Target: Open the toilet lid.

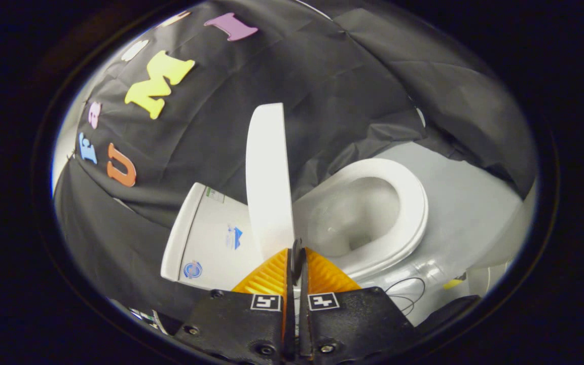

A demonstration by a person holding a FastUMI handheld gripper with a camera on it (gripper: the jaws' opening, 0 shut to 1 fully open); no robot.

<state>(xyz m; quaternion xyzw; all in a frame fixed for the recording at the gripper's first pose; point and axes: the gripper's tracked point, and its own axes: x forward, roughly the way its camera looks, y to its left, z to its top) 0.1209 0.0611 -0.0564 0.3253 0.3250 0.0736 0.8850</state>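
Observation:
The white toilet lid (267,172) stands raised, seen nearly edge-on, between the tank (206,238) and the bowl. The seat ring (413,213) lies down around the open bowl (353,213). My gripper (296,253) is shut, its two fingers pressed together with only a thin dark slit between them. The fingertips sit right at the lid's near rim, and I see nothing held between them. Whether they touch the rim I cannot tell.
Black cloth wall hangs behind the toilet and folds over its far side. A pale floor (464,203) runs beyond the bowl. Thin dark cables (408,291) and a small yellow item (453,284) lie by the toilet's base.

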